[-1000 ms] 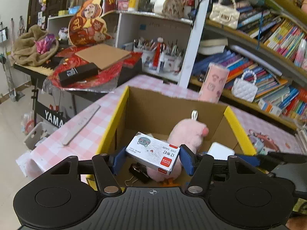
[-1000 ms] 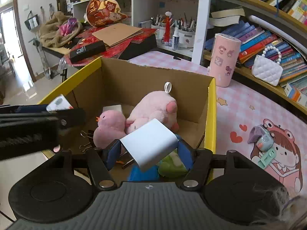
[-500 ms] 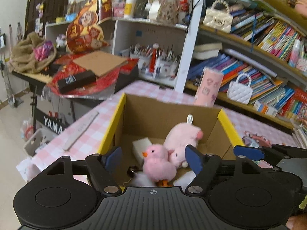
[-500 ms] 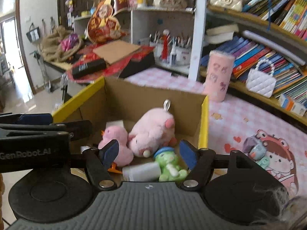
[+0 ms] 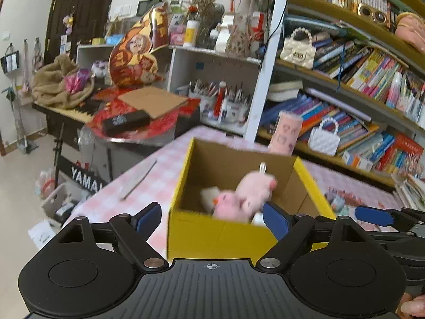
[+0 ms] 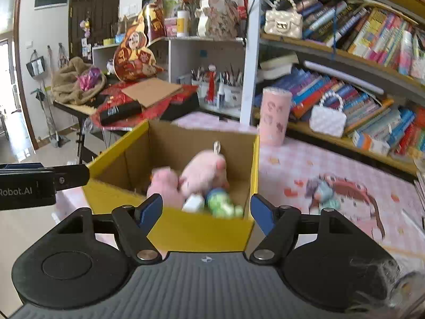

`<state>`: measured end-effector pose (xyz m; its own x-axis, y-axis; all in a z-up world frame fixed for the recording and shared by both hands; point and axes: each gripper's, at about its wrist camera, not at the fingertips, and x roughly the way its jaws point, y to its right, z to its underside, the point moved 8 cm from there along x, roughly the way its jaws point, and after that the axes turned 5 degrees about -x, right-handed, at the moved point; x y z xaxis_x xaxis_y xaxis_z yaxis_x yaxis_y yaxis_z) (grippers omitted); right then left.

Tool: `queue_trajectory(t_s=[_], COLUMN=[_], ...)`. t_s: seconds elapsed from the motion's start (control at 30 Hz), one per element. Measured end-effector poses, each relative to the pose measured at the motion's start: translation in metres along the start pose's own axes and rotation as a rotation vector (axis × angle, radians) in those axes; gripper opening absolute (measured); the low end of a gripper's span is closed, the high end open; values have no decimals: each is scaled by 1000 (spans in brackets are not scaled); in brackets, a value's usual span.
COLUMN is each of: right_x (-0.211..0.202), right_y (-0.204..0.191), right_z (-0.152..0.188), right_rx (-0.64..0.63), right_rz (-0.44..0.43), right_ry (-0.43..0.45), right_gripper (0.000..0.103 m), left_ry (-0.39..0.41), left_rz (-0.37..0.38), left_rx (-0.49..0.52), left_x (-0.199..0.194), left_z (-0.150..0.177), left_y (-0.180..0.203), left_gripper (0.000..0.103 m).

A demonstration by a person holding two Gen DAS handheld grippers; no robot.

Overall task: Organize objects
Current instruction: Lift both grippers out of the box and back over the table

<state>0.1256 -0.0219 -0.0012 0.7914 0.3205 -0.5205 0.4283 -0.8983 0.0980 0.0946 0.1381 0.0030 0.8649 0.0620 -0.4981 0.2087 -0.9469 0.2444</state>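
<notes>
A cardboard box with yellow outer walls stands on the pink checked table. Inside lie a pink plush pig, a pink chick, a green toy and a small white box. My left gripper hangs just before the box's near wall, its jaws opening and holding nothing. My right gripper is beside it on the right, also back from the near wall, jaws opening and empty. Both views are motion-blurred.
A pink tumbler stands behind the box. A grey strip lies on the table at the left. Bookshelves run along the right. A cluttered keyboard stand is at the left. A cartoon print and small toy are right of the box.
The left gripper let go of the staple box and the right one of the white box; both items dropped into the carton. Both grippers opened wider and drew back and up from it.
</notes>
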Motion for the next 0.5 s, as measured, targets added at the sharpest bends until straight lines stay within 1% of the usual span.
queue_trajectory(t_s=[0.17, 0.37, 0.5], right_x=[-16, -34, -42], right_y=[-10, -29, -39], right_z=[36, 72, 88], right_rx=[21, 37, 44], right_rz=[42, 45, 39], right_ry=[-69, -133, -164], right_gripper=[72, 72, 73], left_ry=[-49, -86, -137], left_rz=[-14, -9, -11], left_rx=[17, 24, 13], left_x=[-16, -36, -43], left_z=[28, 54, 72], left_y=[-10, -18, -19], left_gripper=[86, 86, 86])
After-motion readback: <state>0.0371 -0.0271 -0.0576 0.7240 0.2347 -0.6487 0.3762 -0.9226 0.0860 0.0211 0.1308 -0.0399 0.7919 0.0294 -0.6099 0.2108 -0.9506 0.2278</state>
